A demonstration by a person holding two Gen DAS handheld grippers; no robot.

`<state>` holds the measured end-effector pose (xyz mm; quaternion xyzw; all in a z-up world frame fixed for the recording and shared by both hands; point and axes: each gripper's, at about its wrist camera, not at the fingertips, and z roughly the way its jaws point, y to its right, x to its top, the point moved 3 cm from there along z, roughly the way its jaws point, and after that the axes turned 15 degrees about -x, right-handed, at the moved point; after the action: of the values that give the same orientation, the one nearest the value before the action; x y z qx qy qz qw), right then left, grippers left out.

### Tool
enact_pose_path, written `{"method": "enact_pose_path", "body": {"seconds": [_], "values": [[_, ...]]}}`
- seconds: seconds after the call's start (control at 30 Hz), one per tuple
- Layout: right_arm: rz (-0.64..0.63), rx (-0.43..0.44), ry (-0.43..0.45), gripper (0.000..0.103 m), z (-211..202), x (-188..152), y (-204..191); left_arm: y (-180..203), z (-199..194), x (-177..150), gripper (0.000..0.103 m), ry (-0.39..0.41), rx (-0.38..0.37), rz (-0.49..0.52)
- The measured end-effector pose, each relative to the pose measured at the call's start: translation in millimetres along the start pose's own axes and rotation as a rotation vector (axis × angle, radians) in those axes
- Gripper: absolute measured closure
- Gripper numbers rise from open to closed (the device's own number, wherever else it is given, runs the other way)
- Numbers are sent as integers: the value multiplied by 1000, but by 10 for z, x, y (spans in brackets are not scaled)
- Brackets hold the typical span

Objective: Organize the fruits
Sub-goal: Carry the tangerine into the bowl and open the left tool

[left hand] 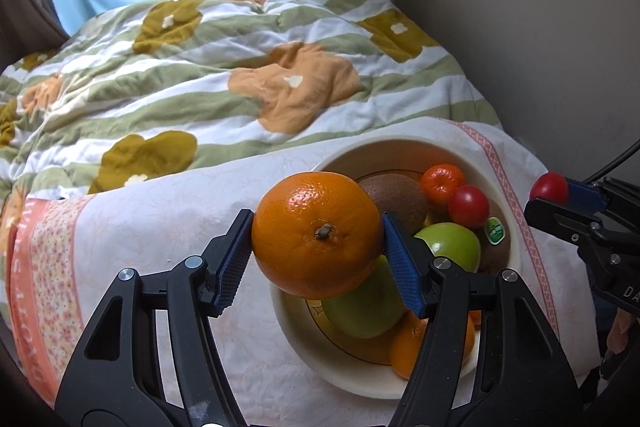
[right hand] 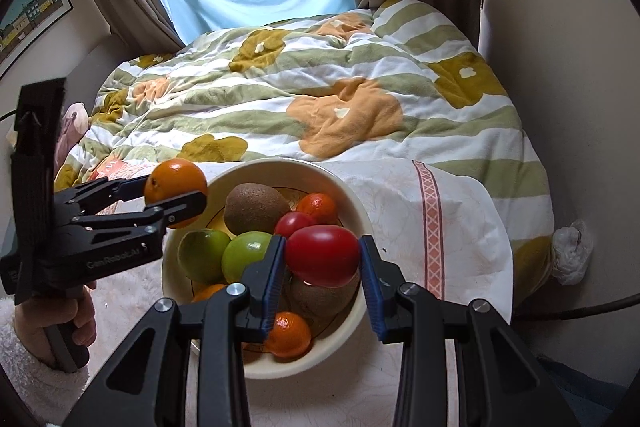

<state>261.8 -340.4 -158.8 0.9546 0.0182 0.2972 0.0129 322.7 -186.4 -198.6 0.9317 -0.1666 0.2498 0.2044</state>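
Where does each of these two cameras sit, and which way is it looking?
Left wrist view: sits behind the left tongs, looking down along them at the big orange they hold over the bowl.
Right wrist view: sits behind the right tongs, which hold a red tomato; a hand shows.
Both share the bowl, the fruit and the bed.

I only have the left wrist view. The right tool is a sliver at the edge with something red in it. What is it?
Observer: A red tomato, clamped between the right tool's blue pads.
Operator: Is it over the bowl?
Observer: Yes, in the right wrist view it hangs over the cream bowl, above a kiwi.
Operator: Anything under it I can't see?
Observer: A small mandarin sits near the front of the bowl.
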Motion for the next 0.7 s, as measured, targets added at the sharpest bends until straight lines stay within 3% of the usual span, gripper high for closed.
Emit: {"method": "enact_pose_path", "body": {"seconds": [0.17, 0.23, 0.3, 0.7], "values": [[5, 17, -4, 69, 46, 7, -23, -31, 64, -17, 34, -9, -18, -7], [5, 19, -5, 69, 58, 9, -30, -11, 46, -7, 23, -2, -17, 6], [6, 20, -5, 69, 56, 9, -40, 21, -17, 10, 0, 21, -9, 25], [0, 21, 31, 69, -123, 97, -113, 4, -539, -43, 0, 91, -9, 3]]}}
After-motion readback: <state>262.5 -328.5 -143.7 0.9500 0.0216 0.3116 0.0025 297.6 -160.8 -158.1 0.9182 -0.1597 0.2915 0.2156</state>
